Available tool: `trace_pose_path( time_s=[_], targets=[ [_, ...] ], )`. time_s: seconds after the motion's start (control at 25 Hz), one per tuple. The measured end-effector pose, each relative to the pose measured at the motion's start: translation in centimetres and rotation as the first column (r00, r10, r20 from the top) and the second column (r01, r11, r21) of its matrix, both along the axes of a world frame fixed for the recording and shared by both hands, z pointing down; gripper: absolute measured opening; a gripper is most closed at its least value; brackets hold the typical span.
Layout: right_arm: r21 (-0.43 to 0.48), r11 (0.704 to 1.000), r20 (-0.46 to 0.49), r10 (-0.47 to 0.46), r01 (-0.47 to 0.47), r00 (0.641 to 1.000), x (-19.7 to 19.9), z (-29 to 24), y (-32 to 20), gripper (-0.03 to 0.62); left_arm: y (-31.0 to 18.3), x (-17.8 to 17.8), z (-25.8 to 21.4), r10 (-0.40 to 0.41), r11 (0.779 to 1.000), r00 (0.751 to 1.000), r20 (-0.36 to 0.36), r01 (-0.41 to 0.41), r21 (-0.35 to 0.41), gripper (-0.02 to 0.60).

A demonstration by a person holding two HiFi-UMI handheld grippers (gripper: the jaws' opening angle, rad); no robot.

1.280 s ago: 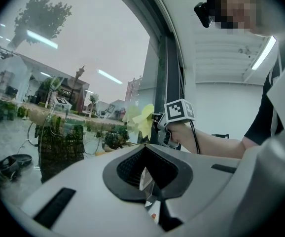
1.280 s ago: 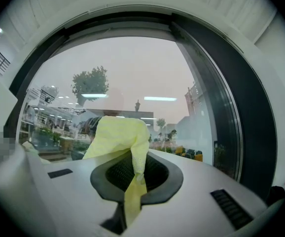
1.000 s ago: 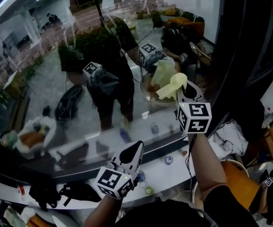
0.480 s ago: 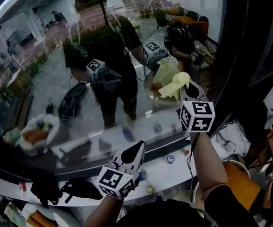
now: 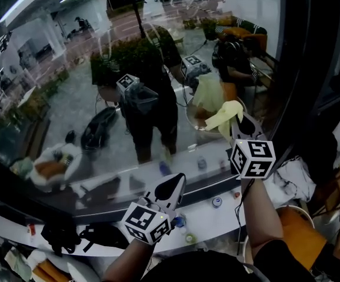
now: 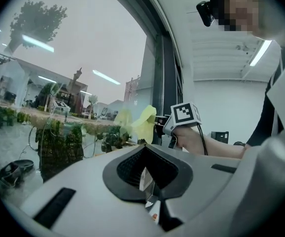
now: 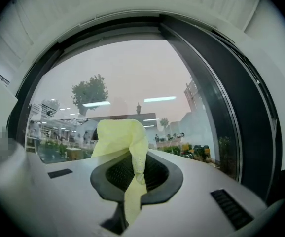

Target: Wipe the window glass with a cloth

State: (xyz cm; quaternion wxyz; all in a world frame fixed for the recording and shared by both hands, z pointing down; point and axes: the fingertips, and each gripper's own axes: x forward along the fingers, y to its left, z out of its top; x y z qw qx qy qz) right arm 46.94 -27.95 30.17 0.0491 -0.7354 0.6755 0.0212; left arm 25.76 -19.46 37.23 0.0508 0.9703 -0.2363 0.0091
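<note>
**Nearest the person:** the left claw (image 5: 171,188) hangs low above the white sill (image 5: 208,222). Its jaws are together with nothing between them, so it plays no part in the wipe.

**Further out and higher:** the right claw (image 7: 132,181) has its jaws clamped on a yellow cloth (image 7: 120,137). A narrow tail of the cloth runs back through the jaws, and a loose, bunched fold stands up beyond their tips.

**Beyond that fold:** the window glass (image 5: 70,98) fills the field. The cloth and its reflection lie just beside each other, so the fold is at the pane or barely off it; firm contact cannot be confirmed. The dark frame (image 5: 299,69) runs to the right of the right claw.

**Step in hand, as judged:** wiping the right-hand part of the pane.

**To do it well:**
- Press the bunched fold flat against the glass so that cloth, not the hard jaw tips, meets the surface.
- Keep the clamp tight, as only a thin strip is held.
- Sweep in overlapping passes away from the frame.
- Angle the claw slightly so the fold trails behind it.
</note>
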Motion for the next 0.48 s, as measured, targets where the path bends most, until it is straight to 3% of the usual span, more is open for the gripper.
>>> trace_pose_path(
  time_s=[0.48],
  targets=[
    [0.08,0.997,-0.073,-0.004,0.01,0.997,-1.4,-6.6,0.4,0.038,-0.2,0.3,-4.4,0.0,0.996,0.999,-0.051,0.005,0.086,-0.002]
  ],
)
